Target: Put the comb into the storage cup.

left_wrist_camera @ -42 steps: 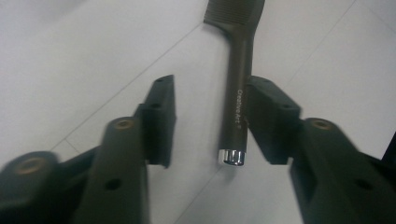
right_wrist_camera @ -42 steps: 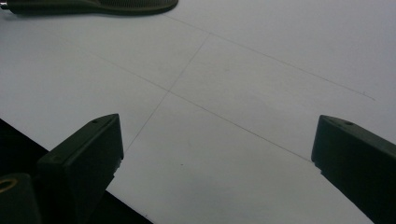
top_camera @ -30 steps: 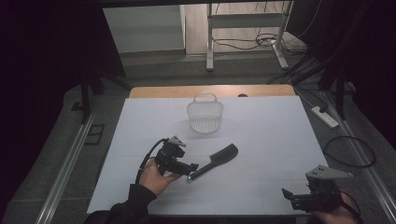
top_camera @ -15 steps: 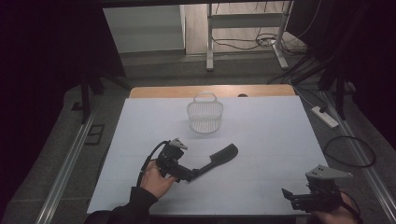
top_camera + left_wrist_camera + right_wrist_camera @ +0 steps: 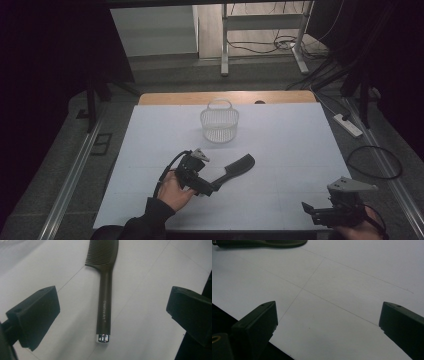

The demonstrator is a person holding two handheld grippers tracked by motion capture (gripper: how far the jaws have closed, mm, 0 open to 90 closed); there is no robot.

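A black comb lies flat on the white table sheet, teeth end pointing away to the right. In the left gripper view the comb has a silver-capped handle end that points back between the two jaws. My left gripper sits just behind that handle. Its jaws have just been opening and now stand wide apart, and the left gripper has pads that touch nothing. My right gripper rests open near the table's front right corner. In its own view the right gripper has bare table between its jaws.
A white wire basket with a handle stands upright toward the table's far middle. The white sheet covers the table, with a wooden strip at the far edge. The comb lies far off at the top of the right gripper view.
The left gripper's jaws have spread off the comb's handle, and the comb now lies loose on the sheet. The right gripper has stayed still.
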